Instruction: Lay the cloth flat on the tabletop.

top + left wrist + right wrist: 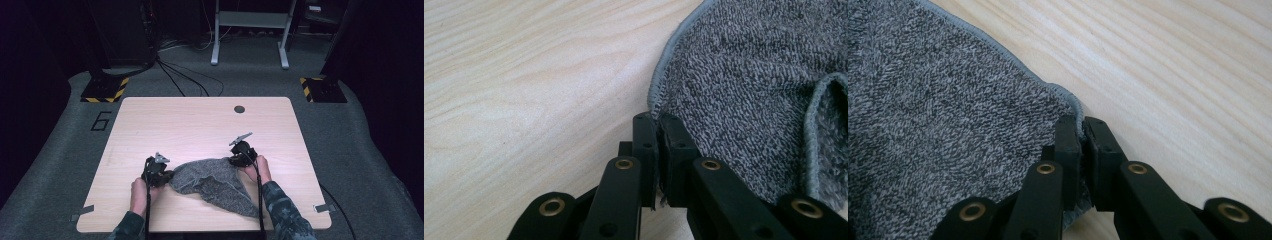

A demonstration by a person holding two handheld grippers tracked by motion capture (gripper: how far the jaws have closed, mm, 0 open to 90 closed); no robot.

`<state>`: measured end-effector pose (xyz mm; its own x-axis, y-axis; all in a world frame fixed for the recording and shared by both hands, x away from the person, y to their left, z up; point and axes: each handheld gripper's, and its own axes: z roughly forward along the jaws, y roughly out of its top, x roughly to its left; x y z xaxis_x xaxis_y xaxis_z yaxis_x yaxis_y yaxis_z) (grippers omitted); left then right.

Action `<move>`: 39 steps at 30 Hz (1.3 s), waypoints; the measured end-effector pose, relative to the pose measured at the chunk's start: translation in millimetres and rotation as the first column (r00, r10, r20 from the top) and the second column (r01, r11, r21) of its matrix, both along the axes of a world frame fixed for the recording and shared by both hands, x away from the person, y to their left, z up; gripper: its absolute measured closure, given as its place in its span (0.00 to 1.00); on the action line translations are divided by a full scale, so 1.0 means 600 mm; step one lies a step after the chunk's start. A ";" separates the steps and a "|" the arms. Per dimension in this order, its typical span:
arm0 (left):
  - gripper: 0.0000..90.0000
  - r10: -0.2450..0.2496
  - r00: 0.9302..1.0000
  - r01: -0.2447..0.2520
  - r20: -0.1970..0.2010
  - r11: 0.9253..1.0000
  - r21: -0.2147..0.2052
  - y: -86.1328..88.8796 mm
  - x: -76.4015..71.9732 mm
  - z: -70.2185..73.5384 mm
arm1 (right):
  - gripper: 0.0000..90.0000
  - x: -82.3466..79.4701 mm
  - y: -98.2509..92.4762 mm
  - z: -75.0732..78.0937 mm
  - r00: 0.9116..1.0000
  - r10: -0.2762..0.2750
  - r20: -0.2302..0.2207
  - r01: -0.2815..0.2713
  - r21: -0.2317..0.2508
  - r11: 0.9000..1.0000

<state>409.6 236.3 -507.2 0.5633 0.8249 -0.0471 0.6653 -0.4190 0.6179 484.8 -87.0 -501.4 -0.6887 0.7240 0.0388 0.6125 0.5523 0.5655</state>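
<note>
a grey towel lies crumpled on the near half of a light wooden table, with one loose end trailing toward the near edge of the table. the left gripper sits at the towel's left side and the right gripper at the towel's far right corner, each carried by one of the person's hands, the left hand and the right hand.

in the left gripper view, the left gripper's jaws are pressed together on the stitched hem of the towel, which runs up and away from the jaws in a curve; a folded flap of the towel stands at the right of that view. bare table lies on the other side of the hem.

in the right gripper view, the right gripper's jaws are clamped on a rounded corner of the towel, the hem pinched between them, with the towel spreading out flat from the jaws and bare table beyond the hem.

a small dark round hole sits near the far edge of the table, well apart from the towel.
</note>
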 end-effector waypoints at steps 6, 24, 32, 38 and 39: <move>0.96 -0.002 1.000 0.003 0.009 0.998 -0.055 0.006 0.007 0.014 | 0.96 -0.014 -0.031 0.019 0.999 -0.048 -0.001 0.048 0.079 0.996; 0.97 -0.046 0.999 0.047 0.016 0.999 -0.010 -0.003 0.117 0.050 | 0.97 0.002 -0.069 0.060 0.994 -0.103 0.028 0.099 0.132 0.986; 0.97 0.039 0.950 -0.041 0.311 0.999 0.000 0.007 0.225 0.262 | 0.98 0.113 -0.040 0.253 0.951 -0.142 0.275 0.118 0.100 0.988; 0.97 -0.019 0.830 0.016 0.557 1.000 0.009 0.006 0.144 0.385 | 0.97 0.046 -0.044 0.397 0.870 -0.104 0.482 0.034 0.152 0.988; 0.97 -0.042 0.823 0.032 0.567 0.999 0.028 0.005 0.126 0.377 | 0.97 0.033 -0.047 0.395 0.865 -0.095 0.493 0.023 0.151 0.988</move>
